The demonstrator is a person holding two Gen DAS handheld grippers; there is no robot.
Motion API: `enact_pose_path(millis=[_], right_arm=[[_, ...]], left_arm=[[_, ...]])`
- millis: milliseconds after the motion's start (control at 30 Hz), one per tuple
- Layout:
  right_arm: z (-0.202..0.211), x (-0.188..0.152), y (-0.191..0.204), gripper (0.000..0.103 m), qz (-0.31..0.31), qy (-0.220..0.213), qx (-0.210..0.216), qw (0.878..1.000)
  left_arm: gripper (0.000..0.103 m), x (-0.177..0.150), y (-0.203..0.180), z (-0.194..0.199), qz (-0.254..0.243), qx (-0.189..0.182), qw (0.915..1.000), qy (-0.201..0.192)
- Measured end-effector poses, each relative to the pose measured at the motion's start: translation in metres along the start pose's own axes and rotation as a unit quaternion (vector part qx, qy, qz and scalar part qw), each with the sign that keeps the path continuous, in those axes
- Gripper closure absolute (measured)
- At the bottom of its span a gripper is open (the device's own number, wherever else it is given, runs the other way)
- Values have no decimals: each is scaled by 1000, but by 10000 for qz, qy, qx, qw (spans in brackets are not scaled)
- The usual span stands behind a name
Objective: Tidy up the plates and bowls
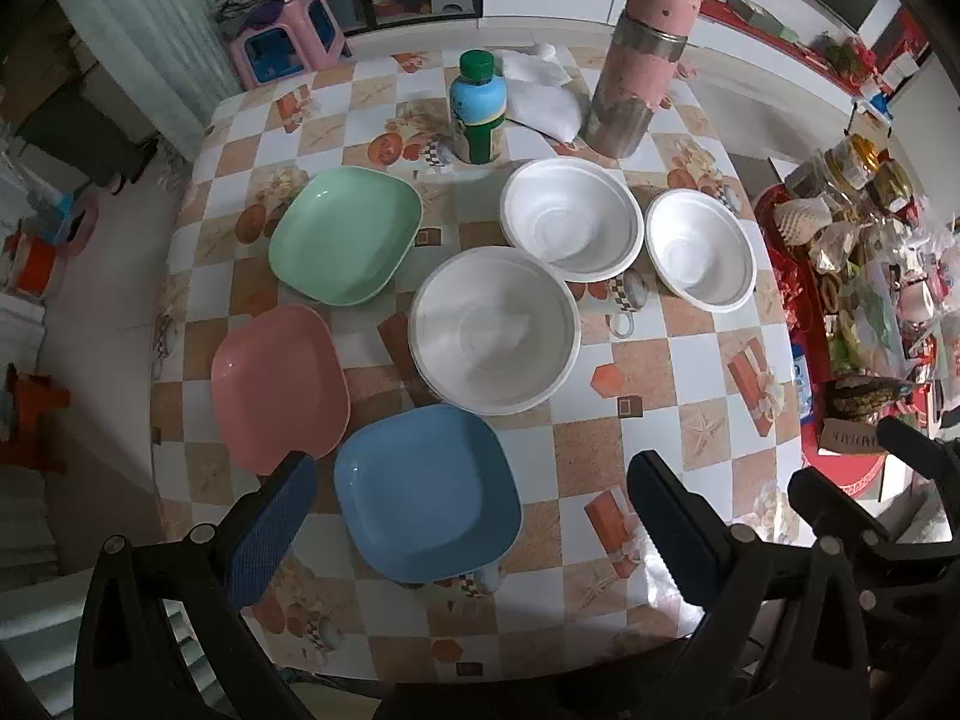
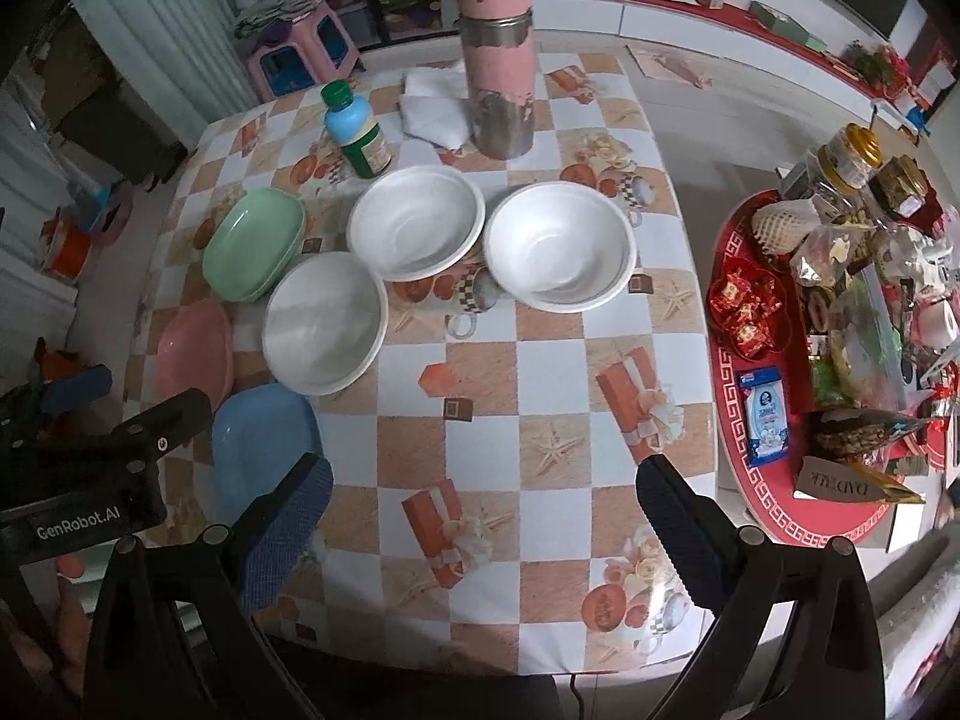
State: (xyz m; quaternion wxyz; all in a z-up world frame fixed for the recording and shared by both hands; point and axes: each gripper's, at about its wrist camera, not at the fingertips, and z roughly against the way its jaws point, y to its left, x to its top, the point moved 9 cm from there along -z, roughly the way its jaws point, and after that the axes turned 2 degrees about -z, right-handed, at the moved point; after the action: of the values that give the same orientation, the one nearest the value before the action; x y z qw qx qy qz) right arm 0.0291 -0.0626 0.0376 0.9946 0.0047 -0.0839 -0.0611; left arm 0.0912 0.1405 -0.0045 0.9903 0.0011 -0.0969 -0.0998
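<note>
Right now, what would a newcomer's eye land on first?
Three white foam bowls cluster mid-table, with square plastic plates, green, pink and blue, curving along their left. Behind stands a tall, chipped pink metal flask; both open grippers, left and right, hover empty.

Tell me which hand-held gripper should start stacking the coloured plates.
Left. The left hand-held gripper hangs open right over the blue square plastic plate, probably best placed. The right hand-held gripper is open over bare checked tablecloth.
</note>
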Motion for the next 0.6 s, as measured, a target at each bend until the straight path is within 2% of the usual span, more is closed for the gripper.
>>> enact_pose_path(millis=[200, 600], right_arm=[[6, 4, 2, 1, 148, -104, 43, 9998], [-3, -2, -8, 1, 169, 23, 287, 9994]], left_arm=[[0, -5, 0, 6, 62, 37, 10000, -55], [0, -17, -6, 5, 284, 121, 9995, 31]])
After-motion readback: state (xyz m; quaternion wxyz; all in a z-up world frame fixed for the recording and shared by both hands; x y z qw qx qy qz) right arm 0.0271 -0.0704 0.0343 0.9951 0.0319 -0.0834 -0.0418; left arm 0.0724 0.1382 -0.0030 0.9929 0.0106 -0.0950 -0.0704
